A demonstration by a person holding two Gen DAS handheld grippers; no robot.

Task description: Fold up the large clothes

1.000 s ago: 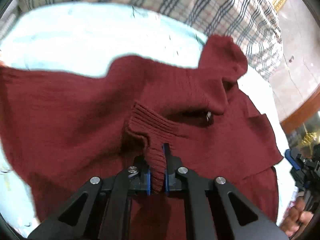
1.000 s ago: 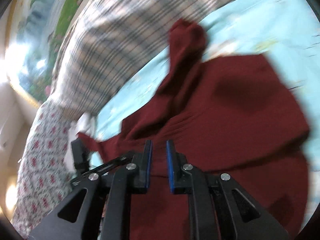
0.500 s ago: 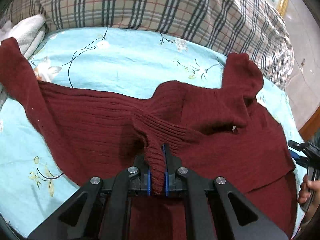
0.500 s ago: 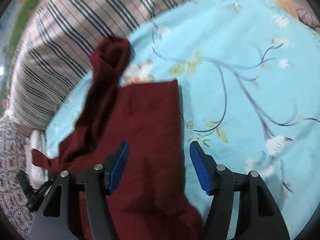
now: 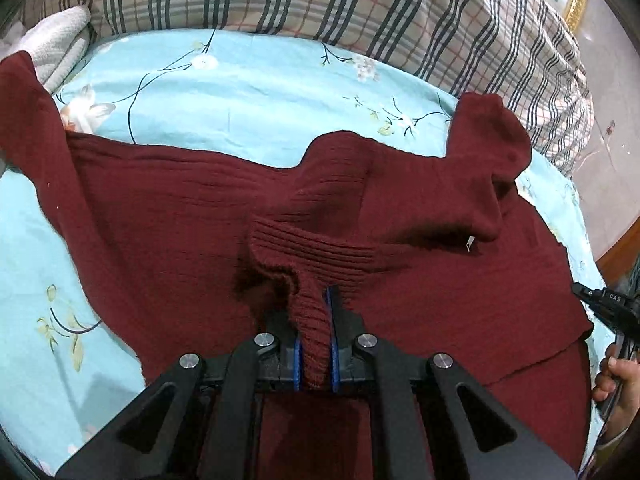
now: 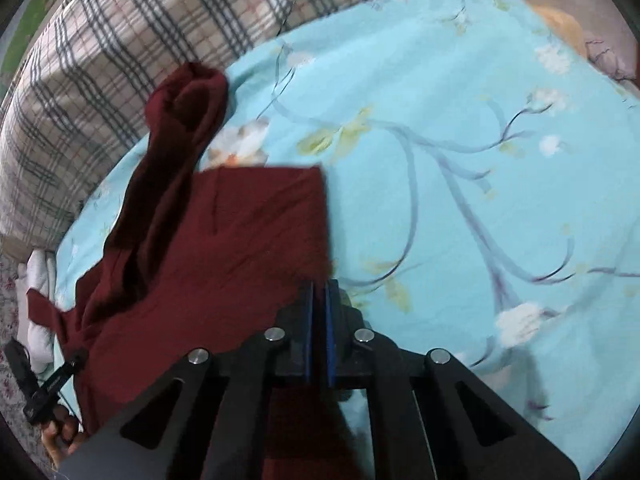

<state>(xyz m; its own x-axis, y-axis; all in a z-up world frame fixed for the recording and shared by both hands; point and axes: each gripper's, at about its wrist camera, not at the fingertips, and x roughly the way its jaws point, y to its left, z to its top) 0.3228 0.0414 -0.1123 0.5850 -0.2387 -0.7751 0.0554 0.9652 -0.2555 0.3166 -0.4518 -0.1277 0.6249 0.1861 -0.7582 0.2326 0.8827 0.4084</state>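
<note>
The sweater (image 5: 200,216) lies spread on the bedsheet (image 5: 260,92), the plaid pillow (image 5: 320,4) behind it.

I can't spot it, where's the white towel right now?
In the left wrist view the white towel sits far upper left, between the plaid pillow and the sweater sleeve.

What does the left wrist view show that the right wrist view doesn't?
Only the left wrist view: the left gripper shut on the sweater's ribbed cuff, the folded sleeve, and a small tag.

Only the right wrist view: the right gripper, whose jaws have just been closing, at the sweater's straight side edge; whether they caught fabric is unclear. Also the open stretch of sheet on the right.

Both: the dark red sweater, the blue floral sheet, the plaid blanket, the white towel.
</note>
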